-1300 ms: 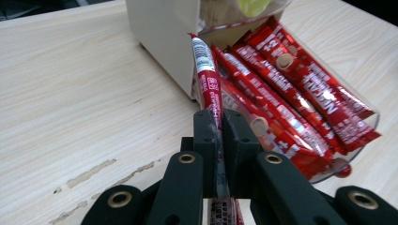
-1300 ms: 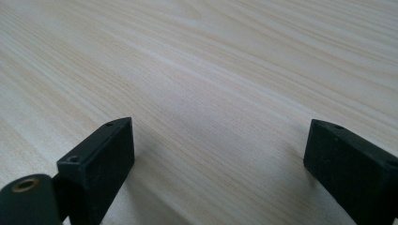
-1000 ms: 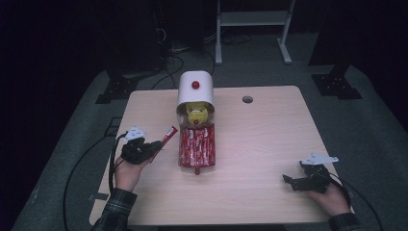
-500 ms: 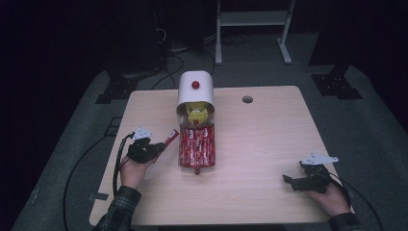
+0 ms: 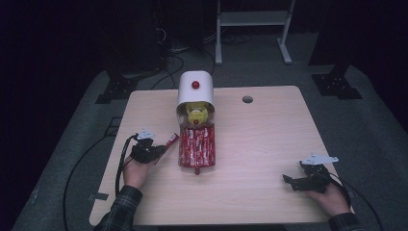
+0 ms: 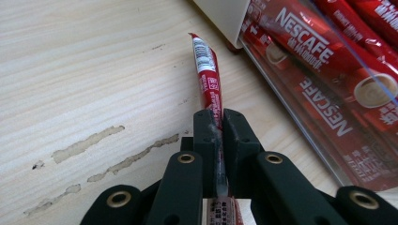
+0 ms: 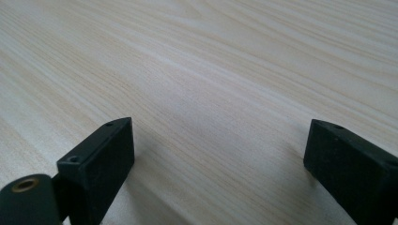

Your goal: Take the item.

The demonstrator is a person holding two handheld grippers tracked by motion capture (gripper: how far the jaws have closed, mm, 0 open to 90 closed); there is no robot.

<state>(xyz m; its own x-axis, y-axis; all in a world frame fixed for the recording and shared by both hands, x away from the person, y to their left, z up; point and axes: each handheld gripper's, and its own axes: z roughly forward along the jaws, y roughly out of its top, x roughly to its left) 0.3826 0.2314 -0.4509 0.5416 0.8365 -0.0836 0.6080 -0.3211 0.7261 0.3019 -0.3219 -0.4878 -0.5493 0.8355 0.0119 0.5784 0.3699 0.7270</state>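
Stick held beside the tray

Left gripper [image 6: 217, 123] is clamped on a red coffee stick [image 6: 209, 75]. The stick's long way points to about 1 o'clock, at the clear tray [image 5: 196, 163] of sticks just to its right. Right gripper [image 5: 299, 181] sits wide apart, far off at 4 o'clock. Bare desk [image 5: 260, 139] lies all around.

A slim red Nescafé coffee stick [image 6: 209, 75] with white print and a barcode at its far end is pinched near one end, its free end slanting toward the clear dispenser [image 5: 196, 147]. It sits just beside the dispenser's left wall, close to the red sticks [image 6: 328, 61] stacked flat inside that dispenser.
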